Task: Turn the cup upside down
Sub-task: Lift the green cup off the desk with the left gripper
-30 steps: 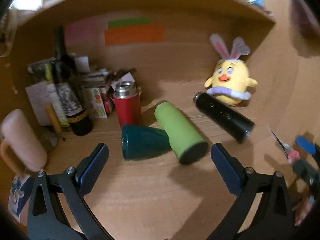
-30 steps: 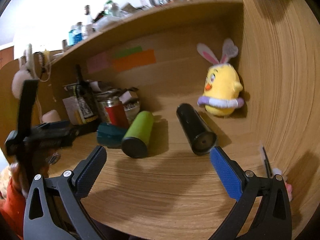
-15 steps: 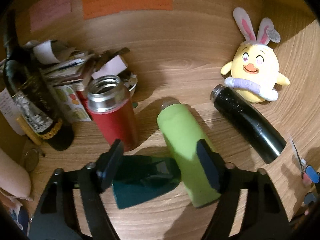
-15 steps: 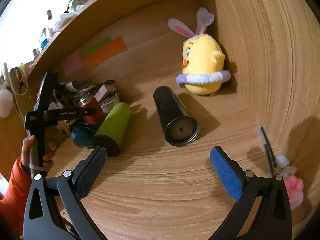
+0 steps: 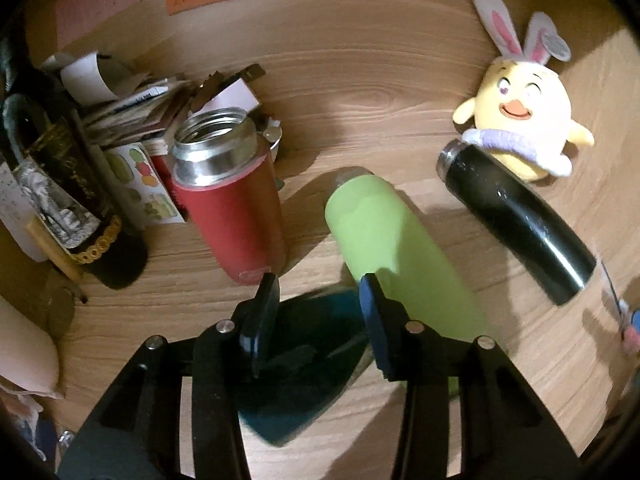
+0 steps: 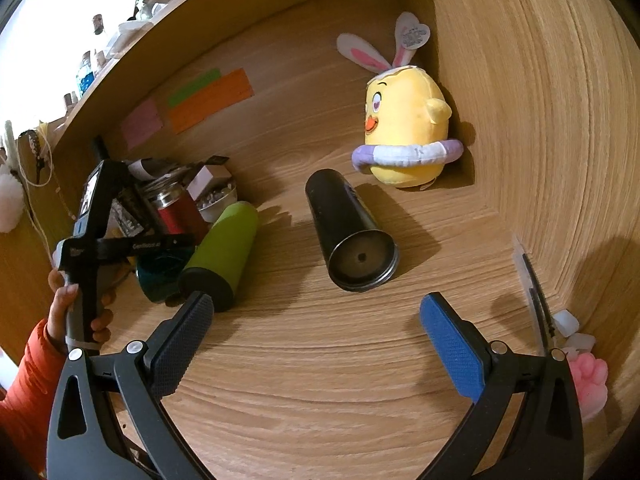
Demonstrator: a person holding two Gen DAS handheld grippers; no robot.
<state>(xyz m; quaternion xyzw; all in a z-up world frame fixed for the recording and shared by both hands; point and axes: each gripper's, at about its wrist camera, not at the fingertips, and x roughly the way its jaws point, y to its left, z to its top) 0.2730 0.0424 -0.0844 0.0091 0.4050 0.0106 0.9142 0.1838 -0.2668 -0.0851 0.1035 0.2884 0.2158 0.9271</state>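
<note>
**Left claw closes around the teal cup lying on the desk**

The wooden desk (image 6: 340, 380) fills both views, walled at the back and on the right. In the upper right of the right wrist view a yellow plush (image 6: 404, 136) with rabbit ears stands in the corner. Just in front of it, at centre frame, a black flask (image 6: 348, 232) lies on its side, its open mouth toward the camera. Left of centre a green flask (image 6: 224, 248) also lies on its side. A red flask (image 5: 232, 208) stands upright and uncapped at centre left of the left wrist view, beside a dark bottle (image 5: 68, 200) and a heap of papers (image 5: 128, 100) at the upper left.

The teal cup (image 5: 308, 344) lies on its side at lower centre of the left wrist view, touching the green flask. The left claw (image 5: 318, 292) has its fingers narrowed around the cup, one on each side; whether the pads press it I cannot tell. The right claw (image 6: 316, 316) is spread wide over bare desk at the bottom of its own view, well apart from the cup.
</note>
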